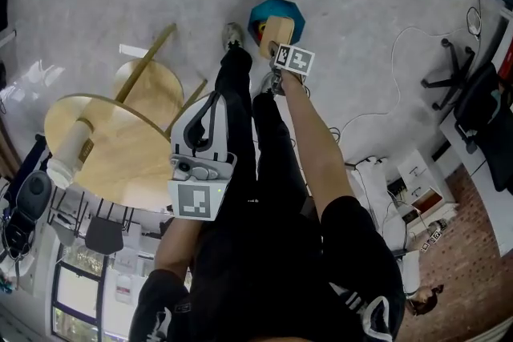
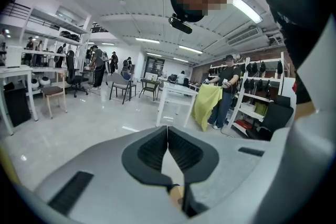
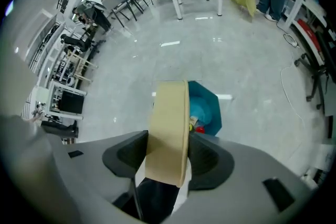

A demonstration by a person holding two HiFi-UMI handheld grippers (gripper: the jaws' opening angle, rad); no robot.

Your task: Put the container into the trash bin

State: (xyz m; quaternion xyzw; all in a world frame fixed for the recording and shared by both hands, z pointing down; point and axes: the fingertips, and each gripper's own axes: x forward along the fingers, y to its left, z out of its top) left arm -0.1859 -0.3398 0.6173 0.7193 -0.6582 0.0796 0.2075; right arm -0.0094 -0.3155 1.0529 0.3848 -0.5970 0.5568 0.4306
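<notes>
Holds container (image 3: 167,131) clamped edgewise in right gripper (image 3: 168,157) over the trash bin (image 3: 211,108), with left gripper (image 2: 168,136) closed on nothing; risks clipping the rim and landing outside if released off-centre.

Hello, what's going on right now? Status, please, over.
Left hand-held gripper shut, empty. Right hand-held gripper shut on container, over trash bin. Nothing in between.

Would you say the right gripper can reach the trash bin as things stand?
Probably yes: the right gripper, holding the container, hangs over the open trash bin with nothing between.
</notes>
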